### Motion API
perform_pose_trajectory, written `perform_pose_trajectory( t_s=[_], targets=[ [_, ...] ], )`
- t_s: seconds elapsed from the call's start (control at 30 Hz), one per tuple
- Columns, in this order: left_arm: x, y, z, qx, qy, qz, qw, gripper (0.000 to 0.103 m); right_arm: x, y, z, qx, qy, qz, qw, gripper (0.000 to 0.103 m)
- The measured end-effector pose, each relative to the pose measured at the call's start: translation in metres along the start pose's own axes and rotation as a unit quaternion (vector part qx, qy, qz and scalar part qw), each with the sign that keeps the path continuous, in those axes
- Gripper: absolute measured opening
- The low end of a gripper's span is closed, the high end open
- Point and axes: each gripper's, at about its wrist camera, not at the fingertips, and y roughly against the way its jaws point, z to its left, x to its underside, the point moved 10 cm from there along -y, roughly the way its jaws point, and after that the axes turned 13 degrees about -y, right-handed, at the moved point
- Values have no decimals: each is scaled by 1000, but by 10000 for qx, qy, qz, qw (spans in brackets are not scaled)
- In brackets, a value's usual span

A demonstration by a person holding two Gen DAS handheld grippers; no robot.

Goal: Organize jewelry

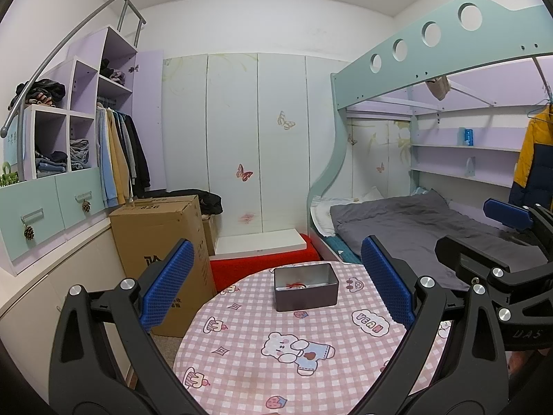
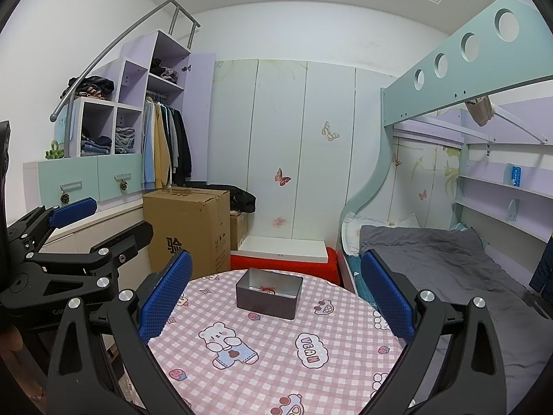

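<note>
A dark grey open metal tin [image 1: 306, 292] stands at the far side of the round table with a pink checked cloth [image 1: 276, 363]. Small jewelry with a red string [image 1: 297, 284] lies inside it; it also shows in the right wrist view [image 2: 268, 289], in the tin [image 2: 269, 298]. My left gripper [image 1: 276, 288] is open and empty, held above the table in front of the tin. My right gripper [image 2: 276, 288] is open and empty, also short of the tin. Each gripper shows at the edge of the other's view.
A cardboard box [image 1: 162, 256] stands left of the table. A red and white step [image 1: 266, 256] lies behind it. A bunk bed with grey bedding [image 1: 414, 221] is on the right, wardrobe and shelves [image 1: 86, 131] on the left.
</note>
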Motion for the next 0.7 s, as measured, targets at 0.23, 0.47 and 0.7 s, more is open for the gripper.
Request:
perform_pose_trajectory(
  t_s=[0.23, 0.47, 0.7],
  targets=[
    [1, -2, 1, -11, -7, -3, 10000, 95, 0, 0, 0, -1, -10, 17, 10000, 94],
    [3, -4, 3, -14, -3, 15, 10000, 95, 2, -4, -1, 16, -15, 62, 10000, 94],
    [8, -15, 0, 9, 0, 107, 9999, 95, 6, -13, -7, 47, -40, 153, 9999, 94]
  ],
)
